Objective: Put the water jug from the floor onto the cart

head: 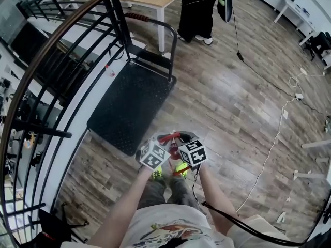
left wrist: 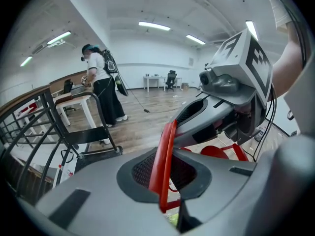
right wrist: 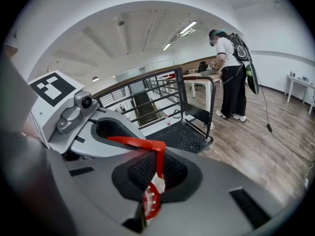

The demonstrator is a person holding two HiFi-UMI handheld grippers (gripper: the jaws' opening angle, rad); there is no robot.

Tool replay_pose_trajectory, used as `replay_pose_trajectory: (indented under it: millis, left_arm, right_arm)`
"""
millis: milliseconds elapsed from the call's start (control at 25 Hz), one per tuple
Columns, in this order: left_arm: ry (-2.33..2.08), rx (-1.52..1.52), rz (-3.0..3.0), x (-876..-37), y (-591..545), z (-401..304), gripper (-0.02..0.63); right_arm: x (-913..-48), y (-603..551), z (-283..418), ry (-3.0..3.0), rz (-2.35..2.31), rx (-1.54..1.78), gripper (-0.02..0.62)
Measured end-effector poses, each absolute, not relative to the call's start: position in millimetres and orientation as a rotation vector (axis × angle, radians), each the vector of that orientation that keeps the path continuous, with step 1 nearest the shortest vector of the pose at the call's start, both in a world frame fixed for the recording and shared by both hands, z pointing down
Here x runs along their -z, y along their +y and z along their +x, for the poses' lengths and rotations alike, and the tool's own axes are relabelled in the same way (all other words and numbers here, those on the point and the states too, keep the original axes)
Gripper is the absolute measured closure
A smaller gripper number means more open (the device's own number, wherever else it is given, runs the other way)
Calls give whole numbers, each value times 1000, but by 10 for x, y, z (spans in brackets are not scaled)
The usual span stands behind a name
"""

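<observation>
Left claw [head: 164, 138] and right claw [head: 184, 137]: grey moulded shells with black, mesh-textured pads lining the jaws. Each carries a white cube printed with black square markers: left marker cube [head: 153, 155], right marker cube [head: 193, 153]. A grey camera housing [right wrist: 74, 113] with a round lens sits beneath the cube. One black cable [head: 238, 221] trails from the right claw.

Clothing: white short-sleeved shirt [head: 173, 230] with a printed graphic, grey-olive trousers [head: 166, 190], and shoes [head: 181, 168] that appear neon yellow-green but are largely hidden.

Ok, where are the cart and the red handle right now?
cart [head: 129, 102]: head view, middle of its black deck.
red handle [left wrist: 163, 151]: left gripper view, midway along the red strip.
</observation>
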State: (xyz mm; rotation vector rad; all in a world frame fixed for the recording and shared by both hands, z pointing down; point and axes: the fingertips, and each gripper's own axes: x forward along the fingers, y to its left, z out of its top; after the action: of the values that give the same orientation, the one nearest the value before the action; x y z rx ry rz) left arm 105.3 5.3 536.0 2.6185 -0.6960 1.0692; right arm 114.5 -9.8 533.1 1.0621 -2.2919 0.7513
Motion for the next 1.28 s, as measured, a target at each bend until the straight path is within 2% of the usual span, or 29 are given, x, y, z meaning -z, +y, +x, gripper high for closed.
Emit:
replay_pose_trajectory:
  millis: [680, 1280]
  left_arm:
    - [-639, -974, 2728, -4808, -115, 716, 574]
    - [-830, -958, 2653, -4734, -783, 560, 574]
  right_arm:
    - [-4815, -261, 793, -2284, 1175, -682, 574]
    - [-4685, -939, 625, -2364, 1029, -644, 574]
